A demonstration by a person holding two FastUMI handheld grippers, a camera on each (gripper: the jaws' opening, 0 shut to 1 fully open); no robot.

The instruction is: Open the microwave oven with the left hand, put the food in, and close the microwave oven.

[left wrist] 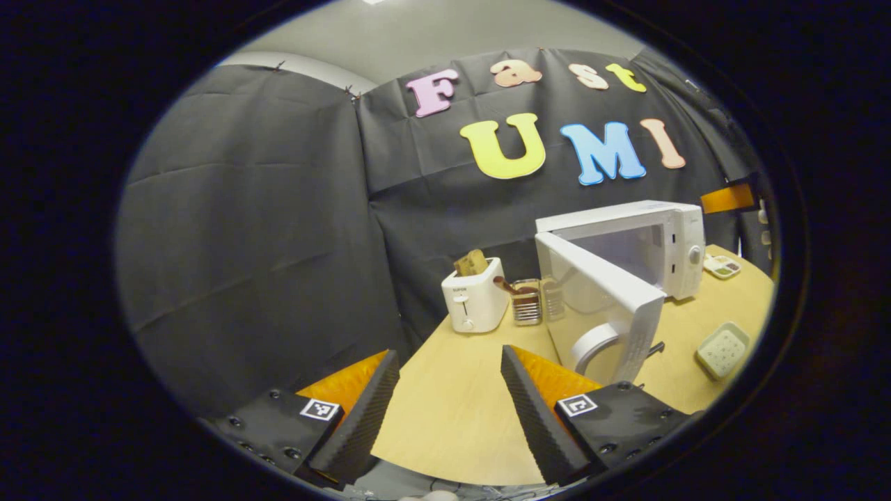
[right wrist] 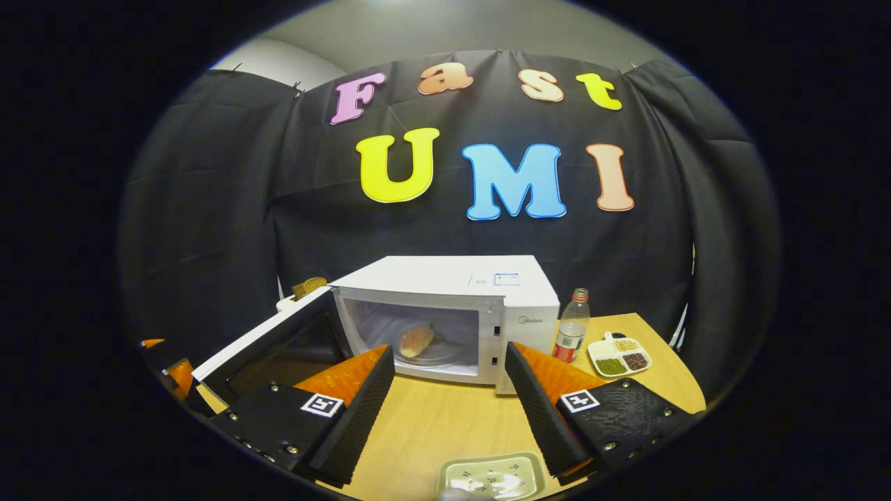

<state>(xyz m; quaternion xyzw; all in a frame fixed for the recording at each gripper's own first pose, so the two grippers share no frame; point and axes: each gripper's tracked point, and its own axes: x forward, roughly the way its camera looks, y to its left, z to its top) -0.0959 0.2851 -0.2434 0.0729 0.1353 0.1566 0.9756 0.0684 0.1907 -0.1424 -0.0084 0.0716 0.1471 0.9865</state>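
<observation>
In the right gripper view the right claw (right wrist: 445, 407) stood wide open and held nothing, its two ribbed black pads backed by orange wedges. Straight ahead of it, beyond its tips, sat the microwave (right wrist: 445, 313), a white box with flat smooth sides. Its door (right wrist: 268, 348) was swung out toward the claw's left finger, showing a dark inner pane. Inside the lit cavity lay the bun (right wrist: 416, 341), rounded and brown, on a glass plate (right wrist: 435, 355), well apart from both fingers. Just below and between the fingers, at the near edge of the pale wooden tabletop (right wrist: 445, 424), lay a pale green dish (right wrist: 491, 476) with rounded corners. Off beyond the right finger stood a clear plastic bottle (right wrist: 572, 334) beside the microwave, and farther right a white divided tray (right wrist: 619, 356) of dry beans.

In the left gripper view the left claw (left wrist: 449, 400) was likewise wide open and empty. The microwave stood ahead and to the right of it, its door edge-on with a curved white handle (left wrist: 592, 344) just beyond the right finger. Ahead between the fingers, farther off, sat a white toaster (left wrist: 475, 303) with bread (left wrist: 471, 263) in its slot, and a clear jar (left wrist: 527, 301) beside it. A green dish (left wrist: 722, 349) lay far right.
</observation>
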